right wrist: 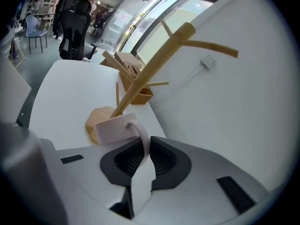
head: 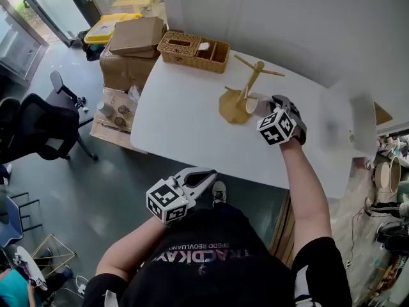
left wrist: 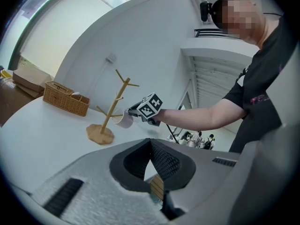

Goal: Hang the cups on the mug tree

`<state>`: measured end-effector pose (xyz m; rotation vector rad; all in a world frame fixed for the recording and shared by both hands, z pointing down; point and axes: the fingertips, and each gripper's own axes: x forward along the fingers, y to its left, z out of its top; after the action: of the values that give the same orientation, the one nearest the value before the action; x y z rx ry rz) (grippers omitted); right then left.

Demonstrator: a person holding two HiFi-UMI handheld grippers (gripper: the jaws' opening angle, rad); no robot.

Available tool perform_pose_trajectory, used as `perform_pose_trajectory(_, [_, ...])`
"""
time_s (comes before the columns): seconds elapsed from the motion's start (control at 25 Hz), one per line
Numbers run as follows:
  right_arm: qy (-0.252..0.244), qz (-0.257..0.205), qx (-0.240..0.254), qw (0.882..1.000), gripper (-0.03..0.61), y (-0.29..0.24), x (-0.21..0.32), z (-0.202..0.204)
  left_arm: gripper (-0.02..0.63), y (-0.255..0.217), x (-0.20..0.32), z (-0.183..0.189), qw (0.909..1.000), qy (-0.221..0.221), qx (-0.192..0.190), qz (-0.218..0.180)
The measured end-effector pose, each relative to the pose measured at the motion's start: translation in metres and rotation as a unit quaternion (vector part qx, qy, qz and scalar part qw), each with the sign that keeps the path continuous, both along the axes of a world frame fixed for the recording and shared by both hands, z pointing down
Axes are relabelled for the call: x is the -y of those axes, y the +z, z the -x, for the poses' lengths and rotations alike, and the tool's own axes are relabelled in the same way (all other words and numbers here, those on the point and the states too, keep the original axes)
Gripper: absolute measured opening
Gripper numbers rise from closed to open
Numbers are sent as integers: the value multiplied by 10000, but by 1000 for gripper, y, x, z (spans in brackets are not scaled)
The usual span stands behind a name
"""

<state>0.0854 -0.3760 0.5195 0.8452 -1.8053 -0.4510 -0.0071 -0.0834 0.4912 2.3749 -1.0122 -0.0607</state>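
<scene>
Standing near the far edge of the table (head: 192,126), the wooden mug tree (head: 253,79) is flanked by a woven wicker basket (head: 192,48) at the far left corner. "TRACKDAY" is printed on the black shirt (head: 211,270). The smooth white cup (right wrist: 115,128) is pinched by its handle in the right gripper (right wrist: 144,145), beside the tree's post. The ribbed pads (left wrist: 166,161) of the left gripper (left wrist: 151,146) are pressed together.

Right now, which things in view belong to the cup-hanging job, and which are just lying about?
In the job:
white cup, gripped by its handle in the right hand-held gripper
wooden mug tree

Lying about:
wicker basket
cardboard boxes
office chair
left hand-held gripper, shut and empty
</scene>
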Motion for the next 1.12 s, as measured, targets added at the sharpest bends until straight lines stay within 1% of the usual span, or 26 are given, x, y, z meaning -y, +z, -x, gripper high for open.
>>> perform_pose_trajectory(0.2, [-314,-346,-596,9971,38,4,-8,11,-5,0,-7,12,10000,-86,-22,-9])
perform_pose_trajectory(0.4, [-631,-633,-1154,9893,38,8,-14,20,-5,0,-13,18,9999,-113,-35,-14])
perform_pose_trajectory(0.52, [-758,-705,-1401,9847,40,12,-19,24,-5,0,-17,22,9999,-122,-39,-26])
perform_pose_trajectory(0.96, [-847,-732,-1861,9761,40,25,-27,29,-5,0,-26,34,9999,-160,-61,-17])
perform_pose_trajectory(1.12, [-988,-749,-2076,9703,41,28,-32,30,-5,-1,-27,36,9999,-127,-84,-32])
